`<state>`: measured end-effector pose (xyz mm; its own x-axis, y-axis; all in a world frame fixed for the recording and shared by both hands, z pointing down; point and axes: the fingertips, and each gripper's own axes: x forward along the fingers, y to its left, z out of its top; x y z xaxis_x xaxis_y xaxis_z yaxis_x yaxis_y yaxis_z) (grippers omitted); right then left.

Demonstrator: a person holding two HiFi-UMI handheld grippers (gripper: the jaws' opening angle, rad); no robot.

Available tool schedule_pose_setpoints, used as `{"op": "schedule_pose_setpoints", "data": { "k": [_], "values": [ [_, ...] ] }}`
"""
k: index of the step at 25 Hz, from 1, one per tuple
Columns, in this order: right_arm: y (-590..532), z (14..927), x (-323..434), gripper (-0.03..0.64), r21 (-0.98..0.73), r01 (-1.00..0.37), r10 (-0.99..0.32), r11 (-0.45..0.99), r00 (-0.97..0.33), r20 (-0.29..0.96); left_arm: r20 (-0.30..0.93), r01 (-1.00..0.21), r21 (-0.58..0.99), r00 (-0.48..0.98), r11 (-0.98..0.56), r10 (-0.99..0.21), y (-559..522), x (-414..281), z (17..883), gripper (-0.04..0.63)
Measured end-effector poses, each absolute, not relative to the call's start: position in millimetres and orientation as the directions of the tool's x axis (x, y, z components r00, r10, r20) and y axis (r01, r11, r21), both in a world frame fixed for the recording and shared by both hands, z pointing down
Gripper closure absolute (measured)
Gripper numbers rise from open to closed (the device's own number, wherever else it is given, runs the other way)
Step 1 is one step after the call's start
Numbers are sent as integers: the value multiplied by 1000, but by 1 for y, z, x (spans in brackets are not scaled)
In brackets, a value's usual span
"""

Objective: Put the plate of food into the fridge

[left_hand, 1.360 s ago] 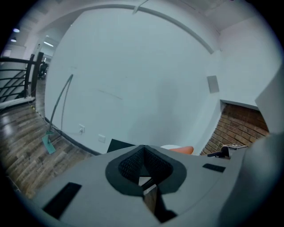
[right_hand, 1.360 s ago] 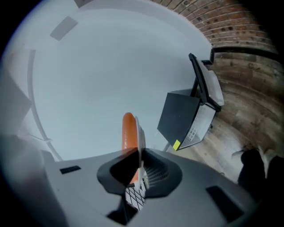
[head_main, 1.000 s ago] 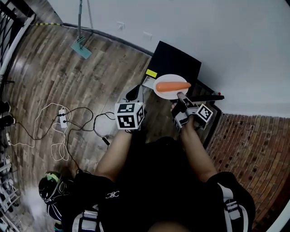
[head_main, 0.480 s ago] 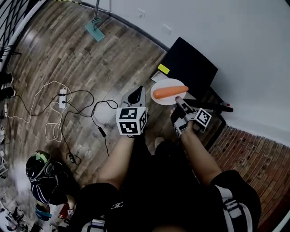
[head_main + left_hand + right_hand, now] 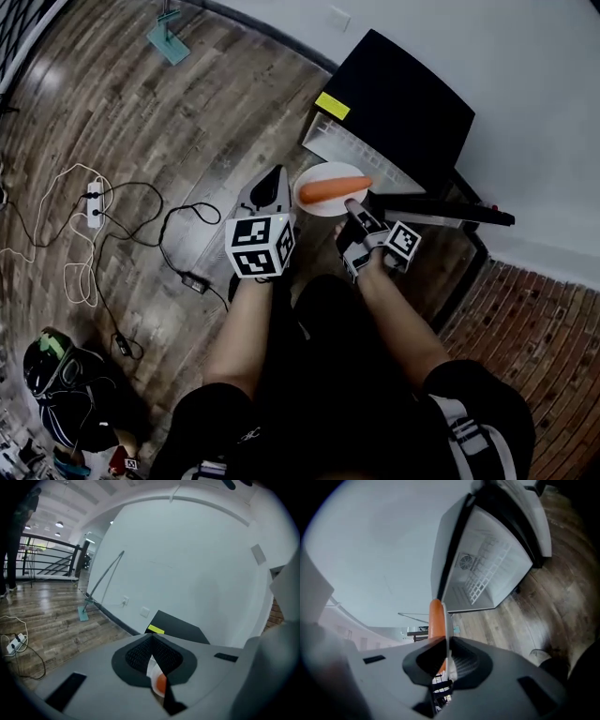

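The wooden plank floor point(image 5: 141, 122) carries a small black fridge point(image 5: 403, 103) by the wall, a white power strip point(image 5: 94, 202) with cables point(image 5: 178, 225) trailing, and a teal mop head point(image 5: 167, 42).

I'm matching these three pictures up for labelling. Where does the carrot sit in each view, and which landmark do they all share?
Head view: the carrot lies on the white plate, upper centre.
Left gripper view: only an orange sliver of it shows, bottom centre, in the gap between the jaws.
Right gripper view: it stands upright at centre, just above the jaws.
Shared landmark: the fridge.
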<state>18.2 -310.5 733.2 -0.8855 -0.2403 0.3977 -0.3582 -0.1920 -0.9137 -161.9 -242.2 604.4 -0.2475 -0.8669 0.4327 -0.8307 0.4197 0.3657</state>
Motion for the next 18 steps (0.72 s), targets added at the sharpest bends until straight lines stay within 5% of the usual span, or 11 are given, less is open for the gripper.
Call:
{"op": "schedule_pose_setpoints", "data": {
  "k": [8,18],
  "values": [
    [-341,920,13,578,-930,-292,-337,-226,-872,355,357,-882,313,-235,353,-904,-284,-167,722,597],
    [-421,1046,11,578,-913,-272,-511,-305,-762,398,360,-896,311,-199,318,-911,-294,-167,738,597]
  ]
}}
